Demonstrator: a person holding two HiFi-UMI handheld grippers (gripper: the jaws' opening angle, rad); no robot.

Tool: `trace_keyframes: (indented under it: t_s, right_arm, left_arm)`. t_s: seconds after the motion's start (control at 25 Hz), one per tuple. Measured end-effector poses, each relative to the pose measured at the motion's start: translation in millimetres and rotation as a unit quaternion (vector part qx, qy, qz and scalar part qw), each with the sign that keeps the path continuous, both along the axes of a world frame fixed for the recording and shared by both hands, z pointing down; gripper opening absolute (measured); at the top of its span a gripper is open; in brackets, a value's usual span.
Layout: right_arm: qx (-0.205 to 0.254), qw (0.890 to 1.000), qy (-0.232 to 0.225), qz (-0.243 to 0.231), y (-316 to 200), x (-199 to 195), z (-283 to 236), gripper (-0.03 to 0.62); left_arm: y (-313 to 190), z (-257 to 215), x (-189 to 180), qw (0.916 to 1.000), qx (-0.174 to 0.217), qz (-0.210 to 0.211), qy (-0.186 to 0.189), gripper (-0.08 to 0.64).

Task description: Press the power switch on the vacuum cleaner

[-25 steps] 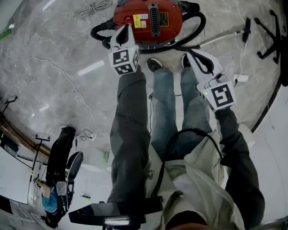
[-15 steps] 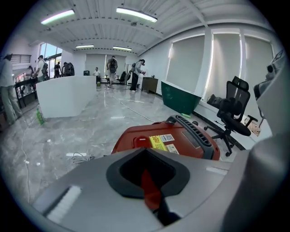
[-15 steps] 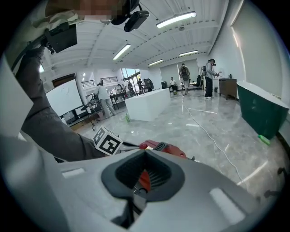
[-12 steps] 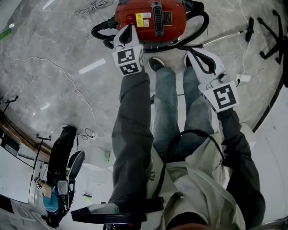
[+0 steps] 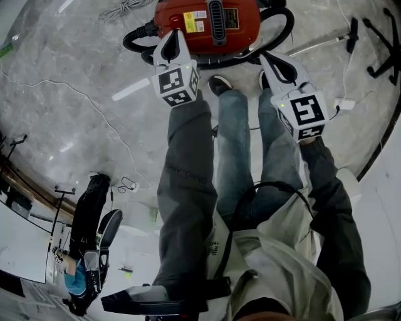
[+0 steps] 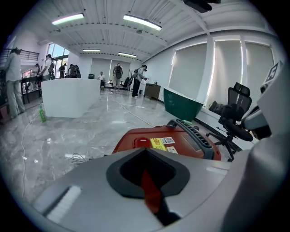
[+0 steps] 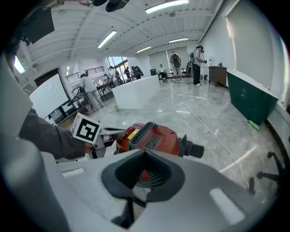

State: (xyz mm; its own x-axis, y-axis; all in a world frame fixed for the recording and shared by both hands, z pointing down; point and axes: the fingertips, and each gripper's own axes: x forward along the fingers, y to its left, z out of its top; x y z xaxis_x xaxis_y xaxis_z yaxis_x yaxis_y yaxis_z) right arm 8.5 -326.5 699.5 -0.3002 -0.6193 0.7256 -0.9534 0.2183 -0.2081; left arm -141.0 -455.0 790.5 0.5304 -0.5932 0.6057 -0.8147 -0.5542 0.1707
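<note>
The red vacuum cleaner (image 5: 210, 22) stands on the marble floor at the top of the head view, just ahead of the person's shoes. It carries a black handle (image 6: 197, 133) and a yellow label (image 6: 158, 143). Left of that label is its red power switch (image 6: 142, 142). My left gripper (image 5: 173, 36) is shut and empty, its tip over the vacuum's near left corner, just short of the switch. In the left gripper view the left gripper (image 6: 145, 150) points at the switch. My right gripper (image 5: 265, 57) is shut and empty, hanging off the vacuum's near right side, over the hose.
A black hose (image 5: 282, 31) loops round the vacuum, and a metal wand (image 5: 319, 45) lies to its right. An office chair base (image 5: 382, 37) stands at the far right. A coiled cable (image 5: 128, 9) lies at the top left. A green bin (image 6: 181, 104) stands beyond.
My left gripper has moved forward over the vacuum's near left corner, closer to the red switch. The right gripper has shifted slightly forward too.
</note>
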Motion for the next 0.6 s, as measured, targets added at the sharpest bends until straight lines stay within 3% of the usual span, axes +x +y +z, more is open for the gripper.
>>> trace_keyframes:
  t_s: [0.24,0.6]
  right_arm:
    - [0.005,1.000,0.001,-0.001,-9.9,0.1,9.8,0.002]
    - [0.008,1.000,-0.020,0.012,-33.5,-6.2,22.1,0.002]
  left_arm:
    - [-8.5,-14.3,8.5,0.9987,0.033,0.035,-0.014,0.003]
    - [-19.7,-3.5,14.5,0.9986,-0.001,0.047,-0.025,0.003]
